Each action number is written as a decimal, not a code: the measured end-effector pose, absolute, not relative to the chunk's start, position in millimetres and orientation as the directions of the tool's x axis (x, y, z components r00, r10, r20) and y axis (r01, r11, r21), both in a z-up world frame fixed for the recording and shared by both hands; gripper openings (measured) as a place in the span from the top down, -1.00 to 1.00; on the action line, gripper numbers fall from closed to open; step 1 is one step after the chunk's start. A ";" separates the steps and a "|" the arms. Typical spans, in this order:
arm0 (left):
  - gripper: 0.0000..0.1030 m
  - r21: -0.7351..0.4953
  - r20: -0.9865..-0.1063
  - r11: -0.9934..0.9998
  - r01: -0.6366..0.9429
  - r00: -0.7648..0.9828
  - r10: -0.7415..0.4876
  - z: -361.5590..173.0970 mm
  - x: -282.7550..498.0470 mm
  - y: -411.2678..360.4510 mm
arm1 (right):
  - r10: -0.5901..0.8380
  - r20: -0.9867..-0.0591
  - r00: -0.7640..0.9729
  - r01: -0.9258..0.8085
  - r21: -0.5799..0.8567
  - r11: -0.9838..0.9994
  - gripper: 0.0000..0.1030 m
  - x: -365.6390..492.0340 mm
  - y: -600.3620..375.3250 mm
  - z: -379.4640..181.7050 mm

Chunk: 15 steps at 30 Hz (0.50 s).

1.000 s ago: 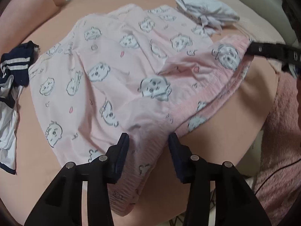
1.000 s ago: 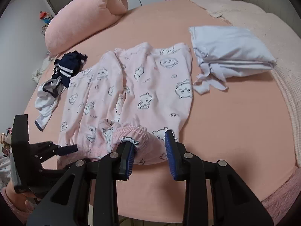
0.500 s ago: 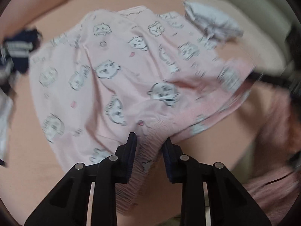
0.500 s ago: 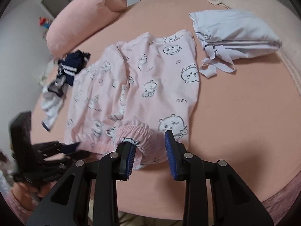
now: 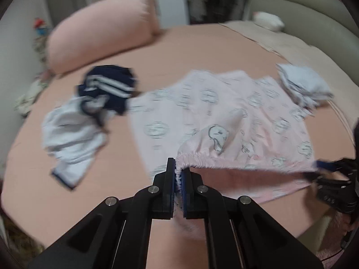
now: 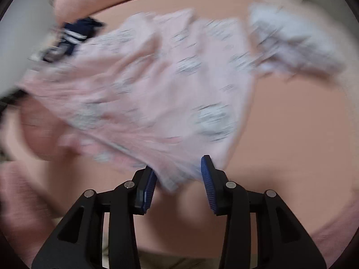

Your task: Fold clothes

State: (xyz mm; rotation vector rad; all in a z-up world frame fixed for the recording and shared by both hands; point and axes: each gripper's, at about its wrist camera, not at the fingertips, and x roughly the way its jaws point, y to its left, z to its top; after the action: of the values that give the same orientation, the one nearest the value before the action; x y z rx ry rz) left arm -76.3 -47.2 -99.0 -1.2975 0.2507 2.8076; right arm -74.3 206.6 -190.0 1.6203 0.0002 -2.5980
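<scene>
The soft pink pyjama pants with little cartoon faces [image 5: 224, 116] lie spread in the middle of the peach bed [image 5: 179, 44]. The left hand-held gripper [image 5: 178, 179] pinches the stretchy waistband tight, low in the frame. The waistband runs rightward to the right hand-held gripper [image 6: 178, 179], whose jaws are opening, with a blurry cloth edge between them. Right is looser.

- Left tongs [image 5: 178, 177] pinch the pink pyjama [image 5: 224, 121] waistband, lifting it off the bed [image 5: 179, 49].
- Right tongs [image 5: 323, 168] at its far corner.
- Navy-white garment [image 5: 89, 107] lies left.
</scene>
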 end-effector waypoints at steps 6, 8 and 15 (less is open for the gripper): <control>0.91 0.110 -0.809 -0.994 0.030 -0.578 -0.107 -118.2 -44.0 -69.2 | 0.001 -0.850 -0.527 0.127 -0.080 -0.989 0.09 -59.0 192.2 -170.8; 0.91 0.099 -0.870 -0.995 0.005 -0.486 -0.089 -144.4 -38.3 -66.5 | -0.014 -0.871 -0.491 0.145 -0.066 -0.987 0.46 -55.7 191.1 -180.2; 0.74 0.041 -0.929 -0.999 -0.004 -0.368 -0.036 -188.0 -37.7 -69.1 | -0.030 -0.899 -0.436 0.139 -0.034 -0.990 0.34 -49.3 200.8 -194.4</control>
State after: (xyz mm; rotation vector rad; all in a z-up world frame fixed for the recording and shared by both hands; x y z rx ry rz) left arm -37.7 -69.1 -188.0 -1.7765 0.0565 2.6141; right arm -49.3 200.8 -194.4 1.6094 0.1568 -2.5760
